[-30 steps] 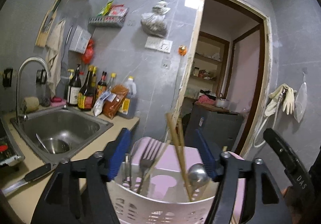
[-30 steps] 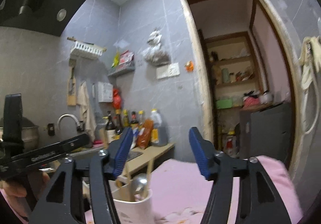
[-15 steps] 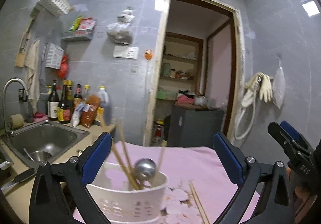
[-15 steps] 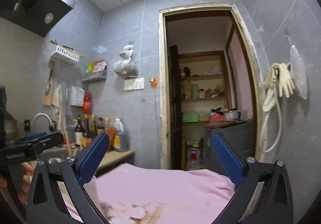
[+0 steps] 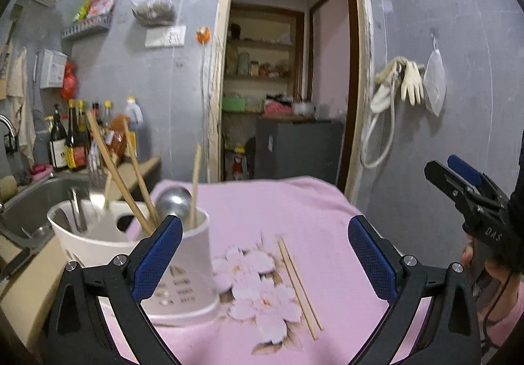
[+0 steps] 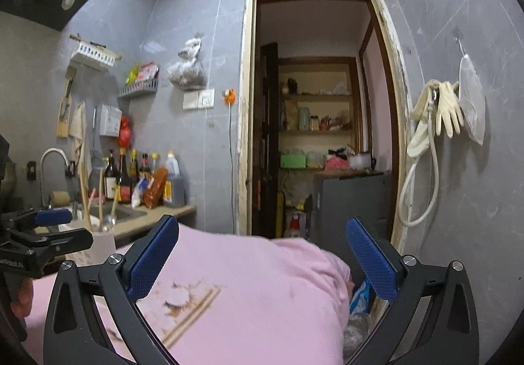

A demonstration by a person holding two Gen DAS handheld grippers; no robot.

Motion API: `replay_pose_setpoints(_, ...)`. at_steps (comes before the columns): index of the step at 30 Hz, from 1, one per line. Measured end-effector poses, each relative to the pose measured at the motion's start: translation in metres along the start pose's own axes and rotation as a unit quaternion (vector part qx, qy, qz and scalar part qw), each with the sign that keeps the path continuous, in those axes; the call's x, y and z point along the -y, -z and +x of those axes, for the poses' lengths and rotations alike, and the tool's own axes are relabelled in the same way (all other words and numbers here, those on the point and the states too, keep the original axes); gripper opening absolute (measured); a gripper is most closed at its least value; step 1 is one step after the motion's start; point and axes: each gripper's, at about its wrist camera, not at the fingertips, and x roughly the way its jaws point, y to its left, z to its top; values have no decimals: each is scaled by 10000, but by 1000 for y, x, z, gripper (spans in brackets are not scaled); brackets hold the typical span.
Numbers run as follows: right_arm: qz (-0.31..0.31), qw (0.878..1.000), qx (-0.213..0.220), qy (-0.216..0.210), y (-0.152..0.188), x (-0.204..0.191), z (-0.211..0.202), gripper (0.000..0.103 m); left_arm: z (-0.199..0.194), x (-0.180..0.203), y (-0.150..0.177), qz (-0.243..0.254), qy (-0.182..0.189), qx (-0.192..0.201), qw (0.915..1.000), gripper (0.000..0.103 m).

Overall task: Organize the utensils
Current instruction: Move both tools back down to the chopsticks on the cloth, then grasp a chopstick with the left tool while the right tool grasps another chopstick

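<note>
Grey tiled walls enclose a small kitchen with an open doorway point(image 5: 285, 70) at the centre. At far left, a steel sink point(image 5: 29, 201) sits in the counter, with bottles point(image 5: 70, 136) lined up behind it. Next to the sink, a white utensil holder point(image 5: 177, 270) stands on the left part of a pink flowered cloth point(image 5: 294, 211); it contains upright chopsticks point(image 5: 118, 175), a metal ladle point(image 5: 173, 203) and other cutlery. A loose pair of chopsticks point(image 5: 298, 283) lies flat on the cloth, right of the holder and apart from it. The left gripper point(image 5: 265, 253) has its jaws spread wide, having just opened; nothing is gripped. The right gripper point(image 6: 262, 253) is likewise spread wide after opening, empty above the cloth. Rubber gloves point(image 5: 409, 83) hang on the right wall.
</note>
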Motion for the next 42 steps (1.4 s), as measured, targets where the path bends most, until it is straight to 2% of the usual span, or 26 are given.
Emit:
replay_pose_setpoints(6,6,9985,-524,-177,13,9,17,103,25,2,18,-158,200,-719,9971,99)
replay_pose_setpoints(11,94,9933,-1066,-435,24,14,36,103,46,3,26,-204,276,-1263,9914,98)
replay_pose_setpoints(14,114,9890,-1371,-552,30,14,47,100,57,5,29,-201,337,-1560,9870,94)
replay_pose_setpoints(17,76,9814,-1807,-645,40,13,63,95,69,2,31,-270,475,-1936,9796,82)
replay_pose_setpoints(22,54,9705,-2273,-800,50,12,79,83,89,-2,37,-378,591,-2449,9670,61)
replay_pose_setpoints(26,67,9577,-2725,-924,57,12,95,77,104,-5,40,-400,769,-2797,9562,53)
replay_pose_setpoints(29,65,9485,-3003,-1010,63,12,103,68,115,-10,44,-524,840,-3017,9482,44)
replay_pose_setpoints(31,87,9420,-3168,-1104,67,12,109,59,117,-11,43,-556,822,-3019,9482,37)
replay_pose_setpoints(36,148,9262,-3553,-1254,74,8,127,47,128,-8,40,-586,834,-3117,9447,27)
replay_pose_setpoints(42,330,9149,-3798,-1329,79,10,142,41,143,-4,40,-569,776,-3253,9407,17)
